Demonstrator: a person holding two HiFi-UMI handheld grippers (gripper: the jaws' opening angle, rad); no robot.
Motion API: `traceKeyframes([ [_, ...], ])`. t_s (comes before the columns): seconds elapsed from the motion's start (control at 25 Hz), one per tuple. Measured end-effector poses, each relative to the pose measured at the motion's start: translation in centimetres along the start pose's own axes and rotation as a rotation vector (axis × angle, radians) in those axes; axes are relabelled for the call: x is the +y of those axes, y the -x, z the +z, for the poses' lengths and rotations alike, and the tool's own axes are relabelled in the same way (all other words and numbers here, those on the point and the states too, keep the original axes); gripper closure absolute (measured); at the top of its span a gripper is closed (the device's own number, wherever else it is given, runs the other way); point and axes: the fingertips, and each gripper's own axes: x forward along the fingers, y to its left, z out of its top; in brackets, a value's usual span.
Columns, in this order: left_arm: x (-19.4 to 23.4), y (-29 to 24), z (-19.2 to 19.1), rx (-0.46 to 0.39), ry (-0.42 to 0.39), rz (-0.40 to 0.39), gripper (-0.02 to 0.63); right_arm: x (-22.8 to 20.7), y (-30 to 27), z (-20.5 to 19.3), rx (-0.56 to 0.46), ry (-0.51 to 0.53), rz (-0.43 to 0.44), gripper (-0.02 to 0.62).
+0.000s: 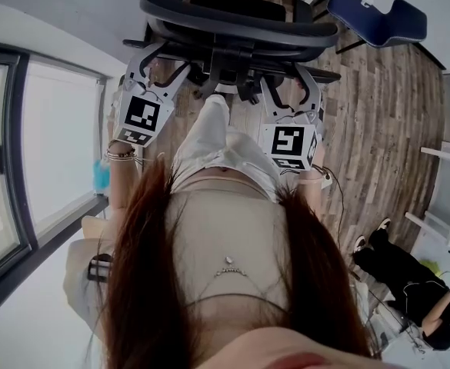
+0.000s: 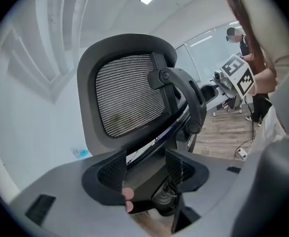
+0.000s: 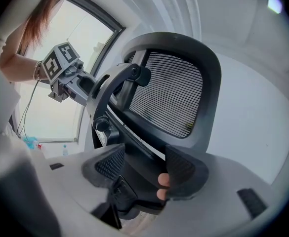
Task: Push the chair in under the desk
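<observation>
Black mesh and plastic make up the chair (image 1: 240, 21), which stands directly ahead of the person on the wood-plank floor (image 1: 386, 121), its back towards them. Left claw (image 1: 151, 64) and right claw (image 1: 290, 91) are set on opposite sides of the chair's rear, roughly level with each other. Judged purpose: an even two-point hold, so the chair rolls straight rather than swivelling.

Left gripper view: the jaws sit either side of a dark frame part that fills the gap between the pads. Recorded as clenched on the chair. Right gripper view: same condition. The mesh backrest (image 2: 129, 100) rises above both holds.

Table: not identifiable with certainty in any view, so the distance left cannot be assessed. Task judged at the push stage, not complete. A blue chair (image 1: 378, 14) stands apart at the far right.
</observation>
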Motion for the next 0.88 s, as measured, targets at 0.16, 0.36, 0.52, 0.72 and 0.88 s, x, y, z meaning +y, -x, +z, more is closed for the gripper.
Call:
traceKeyframes([
  [0.16, 0.5, -0.6, 0.0, 0.006, 0.008, -0.003, 0.371, -0.3, -0.8, 0.2, -0.008, -0.002, 0.003, 0.337],
  [0.36, 1.2, -1.3, 0.0, 0.025, 0.006, 0.000, 0.370, -0.8, -1.7, 0.2, 0.004, -0.011, -0.003, 0.337],
  [0.52, 1.6, -1.8, -0.2, 0.043, 0.015, 0.010, 0.367, -0.9, -2.3, 0.3, 0.003, -0.017, -0.016, 0.337],
  [0.72, 2.4, -2.2, -0.3, 0.058, 0.018, 0.013, 0.365, -0.8, -2.8, 0.6, -0.011, -0.016, -0.022, 0.337],
  [0.88, 2.6, -2.3, -0.2, 0.053, 0.009, 0.013, 0.365, -0.9, -3.0, 0.7, -0.016, -0.017, -0.028, 0.337],
])
